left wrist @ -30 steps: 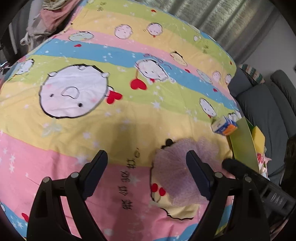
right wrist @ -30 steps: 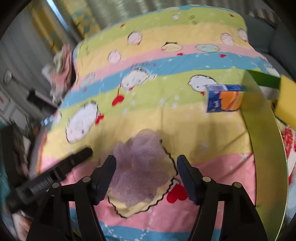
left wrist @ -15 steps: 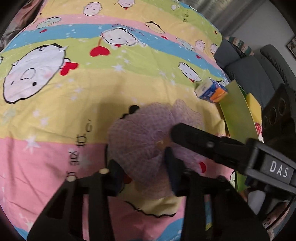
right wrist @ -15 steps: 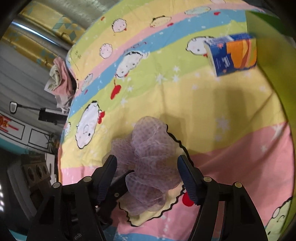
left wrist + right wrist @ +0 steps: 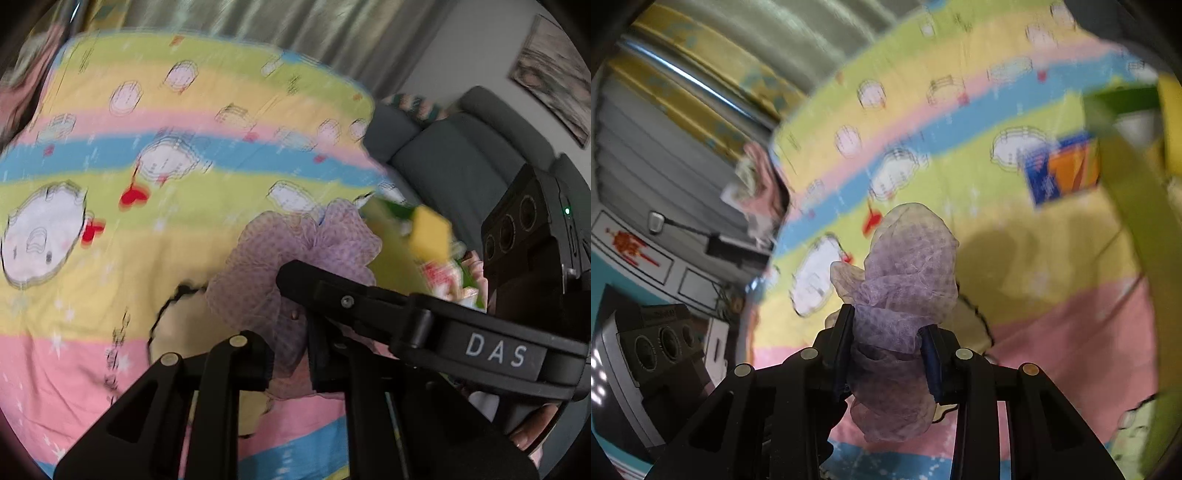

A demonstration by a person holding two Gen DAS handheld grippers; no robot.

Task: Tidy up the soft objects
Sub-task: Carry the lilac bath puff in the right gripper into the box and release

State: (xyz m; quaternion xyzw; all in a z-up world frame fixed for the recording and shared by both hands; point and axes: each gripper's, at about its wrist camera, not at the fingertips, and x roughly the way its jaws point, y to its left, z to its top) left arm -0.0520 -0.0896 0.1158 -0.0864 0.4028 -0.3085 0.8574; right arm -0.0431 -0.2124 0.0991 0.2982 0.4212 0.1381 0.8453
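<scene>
we see left gripper (image 5: 290, 363) jaws just closed tight, pinching lower edge of purple mesh pouf (image 5: 295, 254); right gripper (image 5: 888, 360) jaws just closed further, clamped on same pouf (image 5: 905, 295), bunched between pads; pouf raised above striped cartoon bedsheet (image 5: 147, 184); blue-orange box (image 5: 1062, 168) lies on sheet near green bin (image 5: 1137, 206)
</scene>
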